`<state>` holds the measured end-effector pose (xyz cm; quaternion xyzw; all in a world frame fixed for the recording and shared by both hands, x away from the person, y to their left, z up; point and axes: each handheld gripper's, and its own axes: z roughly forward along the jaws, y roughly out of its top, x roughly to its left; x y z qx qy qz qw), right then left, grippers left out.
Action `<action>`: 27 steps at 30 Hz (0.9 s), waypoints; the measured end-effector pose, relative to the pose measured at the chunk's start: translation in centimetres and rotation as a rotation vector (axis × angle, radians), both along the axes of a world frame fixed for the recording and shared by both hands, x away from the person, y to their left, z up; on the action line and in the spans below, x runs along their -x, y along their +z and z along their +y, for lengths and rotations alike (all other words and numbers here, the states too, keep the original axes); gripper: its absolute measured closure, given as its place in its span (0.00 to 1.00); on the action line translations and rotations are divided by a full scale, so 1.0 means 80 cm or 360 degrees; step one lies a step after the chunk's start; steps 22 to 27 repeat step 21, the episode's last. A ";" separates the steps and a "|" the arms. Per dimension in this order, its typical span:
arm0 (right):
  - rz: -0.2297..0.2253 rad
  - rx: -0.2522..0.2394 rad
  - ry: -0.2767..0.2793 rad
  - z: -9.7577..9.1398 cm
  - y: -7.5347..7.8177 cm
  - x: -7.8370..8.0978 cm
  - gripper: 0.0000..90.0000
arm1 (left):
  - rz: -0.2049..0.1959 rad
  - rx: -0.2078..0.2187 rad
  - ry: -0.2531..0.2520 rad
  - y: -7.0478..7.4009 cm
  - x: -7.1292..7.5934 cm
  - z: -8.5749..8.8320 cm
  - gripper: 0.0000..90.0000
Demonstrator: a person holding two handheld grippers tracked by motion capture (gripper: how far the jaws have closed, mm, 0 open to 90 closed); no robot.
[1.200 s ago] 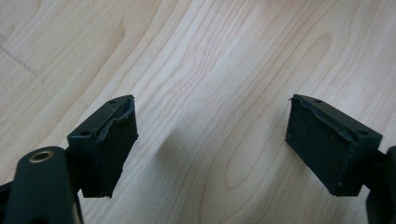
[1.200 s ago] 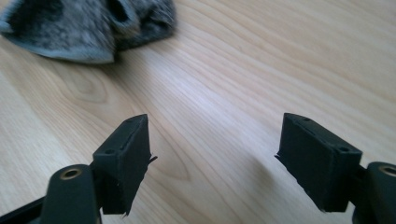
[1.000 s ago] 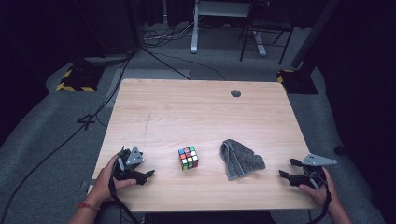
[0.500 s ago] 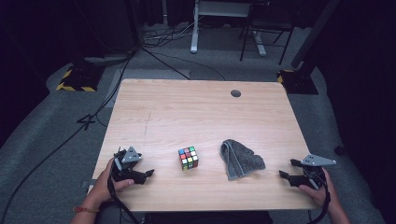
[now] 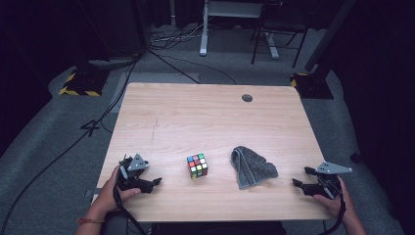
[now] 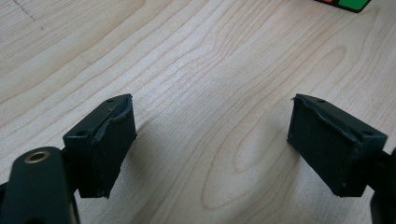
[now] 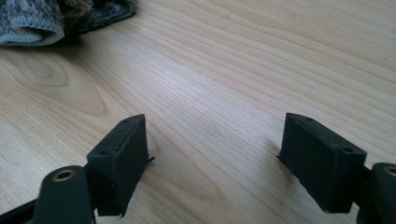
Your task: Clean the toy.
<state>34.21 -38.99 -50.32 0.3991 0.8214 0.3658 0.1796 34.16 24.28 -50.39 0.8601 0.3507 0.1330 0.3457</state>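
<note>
A scrambled Rubik's cube (image 5: 197, 165) sits on the wooden table (image 5: 205, 122) near its front edge. To the right of the cube lies a crumpled grey cloth (image 5: 252, 167). My left gripper (image 5: 152, 177) rests on the table at the front left, pointing right toward the cube, a short gap away. Its jaws (image 6: 210, 112) stand open over bare wood, and a corner of the cube (image 6: 345, 3) shows at the top right. My right gripper (image 5: 299, 176) rests at the front right and points left toward the cloth. It is open (image 7: 215, 126) with nothing between its pads, the cloth (image 7: 46, 16) ahead at upper left.
A round cable hole (image 5: 247, 98) sits near the table's back edge. Beyond the table, cables (image 5: 166, 54) run over the grey floor. A yellow-and-black striped base (image 5: 78, 85) stands at the left, a second one (image 5: 306, 81) at the right, and a desk leg (image 5: 203, 29) behind.
</note>
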 end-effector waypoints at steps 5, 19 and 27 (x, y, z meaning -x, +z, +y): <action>-0.0002 0.0002 -0.0003 0.000 0.000 0.000 0.26 | -0.0001 0.0001 0.0001 0.000 0.000 0.000 0.18; -0.0002 0.0002 -0.0006 0.000 0.000 0.000 0.26 | -0.0001 0.0003 0.0010 0.000 0.000 0.000 0.17; -0.0001 0.0002 -0.0006 0.000 0.000 0.000 0.26 | -0.0001 -0.0002 0.0010 0.000 0.000 0.000 0.17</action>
